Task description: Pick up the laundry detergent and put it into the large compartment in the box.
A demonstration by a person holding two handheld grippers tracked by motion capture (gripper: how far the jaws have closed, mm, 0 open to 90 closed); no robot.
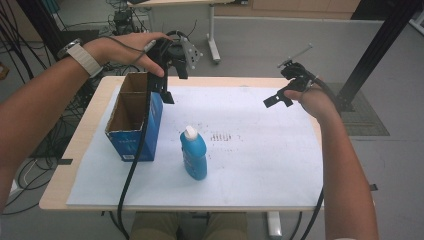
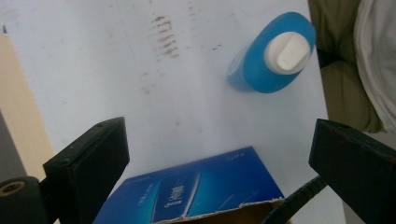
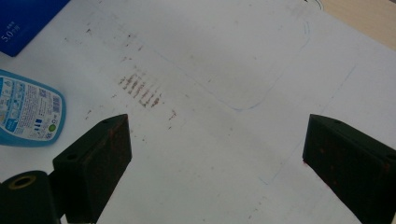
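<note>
Left gripper [image 1: 167, 82] hangs above the far end of the open-topped blue cardboard box [image 1: 134, 122], fingers [image 2: 88, 158] spread wide with nothing between them. Its own view looks down past the box's torn rim at the blue plastic bottle with the white cap [image 2: 275, 53].

The bottle [image 1: 193, 152] stands upright on the white paper sheet [image 1: 260, 150] that covers the counter, just beside the box's near right corner and not touching it. The box looks empty from the high view.

Right gripper [image 1: 280, 97] is well off to the right of the box, above bare paper, fingers [image 3: 93, 163] also apart and empty.

Risks, as I read it (bottle likely goes into the box):
- Bottle is tall and narrow-based. An off-centre or high grip near the cap could tip it before the fingers close.
- Curved plastic body could slip or rotate in flat pads.
- Left cable [image 1: 132, 165] trails down along the box's side. A swing toward the bottle could drag the light box or knock the bottle.
- Box is unanchored. Clipping its rim on entry would shove it.
</note>
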